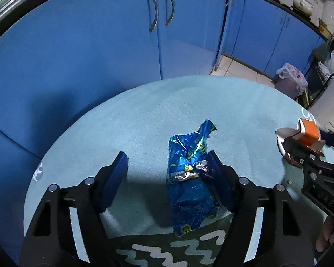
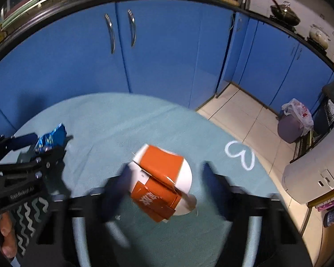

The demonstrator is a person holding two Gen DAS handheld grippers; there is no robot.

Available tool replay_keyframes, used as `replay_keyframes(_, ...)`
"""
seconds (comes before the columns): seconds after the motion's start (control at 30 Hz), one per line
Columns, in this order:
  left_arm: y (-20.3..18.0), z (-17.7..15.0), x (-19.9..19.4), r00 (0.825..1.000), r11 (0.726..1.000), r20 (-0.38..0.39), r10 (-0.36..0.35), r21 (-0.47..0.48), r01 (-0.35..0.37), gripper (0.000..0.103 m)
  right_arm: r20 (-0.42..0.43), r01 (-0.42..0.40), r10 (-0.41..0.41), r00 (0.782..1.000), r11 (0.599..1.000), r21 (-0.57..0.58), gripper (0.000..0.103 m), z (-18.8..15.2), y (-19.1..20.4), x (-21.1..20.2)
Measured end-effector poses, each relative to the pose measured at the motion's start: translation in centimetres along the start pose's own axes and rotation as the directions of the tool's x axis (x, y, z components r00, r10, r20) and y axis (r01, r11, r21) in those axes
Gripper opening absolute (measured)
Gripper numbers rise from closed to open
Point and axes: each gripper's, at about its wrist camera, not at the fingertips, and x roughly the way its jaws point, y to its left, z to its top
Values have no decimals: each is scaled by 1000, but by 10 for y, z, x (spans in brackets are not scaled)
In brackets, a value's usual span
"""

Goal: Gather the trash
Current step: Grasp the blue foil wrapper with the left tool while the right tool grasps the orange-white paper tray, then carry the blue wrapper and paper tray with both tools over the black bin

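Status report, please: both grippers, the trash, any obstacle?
Left gripper open, blue wrapper touching one finger only. Right gripper open around orange carton. Nothing blocking on the round table.

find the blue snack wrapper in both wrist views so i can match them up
Left wrist: the blue snack wrapper lies centre, low in the picture, between the left gripper fingers, against the finger on the picture's right.
Right wrist: it peeks out at the far left edge, mid-height, behind the left gripper.
Shared landmark: the pair of curved cabinet handles on the blue doors, upper centre in both.
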Motion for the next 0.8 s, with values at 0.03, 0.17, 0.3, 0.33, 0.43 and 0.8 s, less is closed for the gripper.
replay_keyframes(0.03, 0, 0, -1, 1000, 1000, 2, 1, -1, -1, 66, 1, -3, 3, 1000, 1000, -5, 45, 0, 1, -1)
replay_keyframes(0.17, -4, 0, -5, 1000, 1000, -1, -6, 0, 6, 38, 5, -7, 7, 1000, 1000, -14, 37, -5, 4, -8)
replay_keyframes(0.3, -4, -1, -8, 1000, 1000, -1, -5, 2, 5, 35, 0, -21, 21, 1000, 1000, -9, 32, -10, 3, -18)
replay_keyframes(0.33, -5, -1, -10, 1000, 1000, 7, 2, 4, -2, 35, 3, -22, 22, 1000, 1000, -11, 32, -12, 4, -22)
replay_keyframes(0.43, -7, -3, -20, 1000, 1000, 30, 7, 9, -7, 34, 15, -22, 22, 1000, 1000, -16, 31, -16, 2, -32)
replay_keyframes(0.8, -12, -17, -73, 996, 999, 92, -19, 27, 16, 33, 38, -19, 18, 999, 1000, 6, 31, -31, -8, -83)
